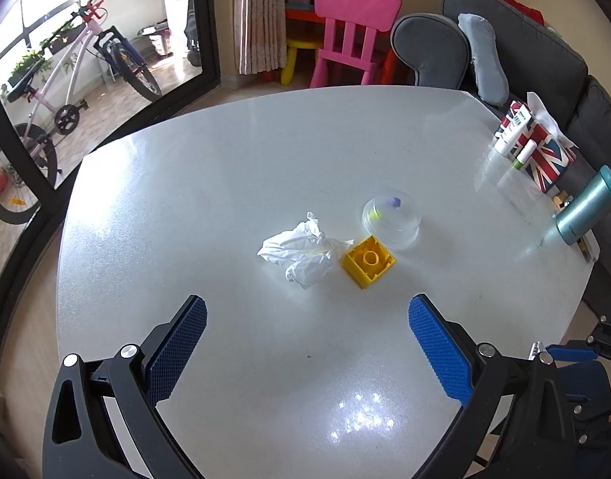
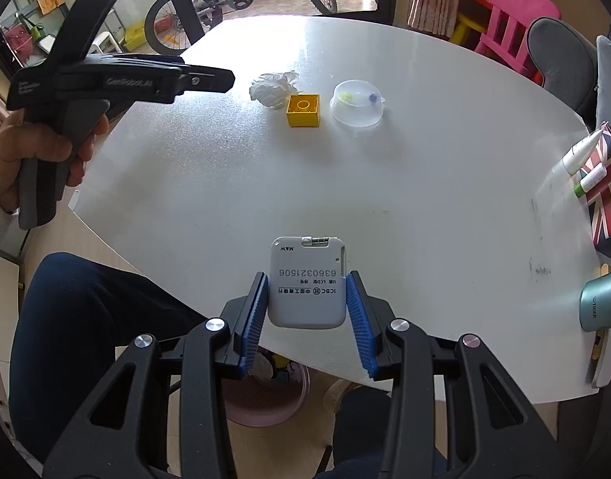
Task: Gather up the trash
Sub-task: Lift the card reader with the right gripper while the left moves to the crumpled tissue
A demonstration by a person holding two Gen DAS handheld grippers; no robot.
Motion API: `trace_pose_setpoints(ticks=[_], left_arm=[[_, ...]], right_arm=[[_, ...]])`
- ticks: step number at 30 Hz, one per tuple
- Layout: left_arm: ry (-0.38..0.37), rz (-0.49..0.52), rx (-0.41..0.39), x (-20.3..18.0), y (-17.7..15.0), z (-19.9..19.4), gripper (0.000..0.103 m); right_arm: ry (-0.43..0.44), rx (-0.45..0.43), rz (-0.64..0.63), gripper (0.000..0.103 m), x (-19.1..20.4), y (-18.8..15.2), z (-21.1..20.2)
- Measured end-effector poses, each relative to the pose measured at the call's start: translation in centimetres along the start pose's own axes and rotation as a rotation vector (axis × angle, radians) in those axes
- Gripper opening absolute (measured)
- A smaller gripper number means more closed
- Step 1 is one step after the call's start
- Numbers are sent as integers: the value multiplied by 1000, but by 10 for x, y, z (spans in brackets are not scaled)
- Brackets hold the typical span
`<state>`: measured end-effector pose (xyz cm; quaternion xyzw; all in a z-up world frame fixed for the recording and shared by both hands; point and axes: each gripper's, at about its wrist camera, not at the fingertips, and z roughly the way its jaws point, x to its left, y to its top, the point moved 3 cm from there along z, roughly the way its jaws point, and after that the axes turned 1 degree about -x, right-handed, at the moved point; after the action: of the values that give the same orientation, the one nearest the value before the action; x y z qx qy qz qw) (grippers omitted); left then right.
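A crumpled white tissue (image 1: pixel 301 249) lies mid-table, touching a yellow toy brick (image 1: pixel 368 260); a clear plastic dome lid (image 1: pixel 391 221) sits just behind the brick. My left gripper (image 1: pixel 307 321) is open and empty, hovering above the table short of the tissue. My right gripper (image 2: pixel 307 297) is shut on a grey ICBC card device (image 2: pixel 308 281), held above the table's near edge. The tissue (image 2: pixel 272 88), brick (image 2: pixel 303 109) and lid (image 2: pixel 358 103) also show far off in the right wrist view, with the left gripper's body (image 2: pixel 117 80) in a hand at the left.
A pink waste bin (image 2: pixel 265 395) with some trash stands on the floor under the near table edge, below my right gripper. A Union Jack tissue box (image 1: pixel 538 147) with tubes and a teal flask (image 1: pixel 586 205) stand at the table's right edge. A sofa and pink chair (image 1: pixel 353 32) lie beyond.
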<state>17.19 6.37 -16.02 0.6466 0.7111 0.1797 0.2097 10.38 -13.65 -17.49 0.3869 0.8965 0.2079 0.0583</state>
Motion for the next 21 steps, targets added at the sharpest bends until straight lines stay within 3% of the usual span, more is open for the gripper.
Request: trace_pose_setpoints(ticks=[14,18,20,21], left_arm=[[-34,-126,66,16,12,50,97],[-40,-191,85,19,13,63,84],[-39,-219,89,21,13,68,73],[-41,-234,95,22,12,71,61]], right_arm=[[3,17,15,40,-11,-2,9],[4,21,25,40,-17,-2,12],[4,23,28,40,-19,-3,13],[4,24,30,40,-20,-3,14]])
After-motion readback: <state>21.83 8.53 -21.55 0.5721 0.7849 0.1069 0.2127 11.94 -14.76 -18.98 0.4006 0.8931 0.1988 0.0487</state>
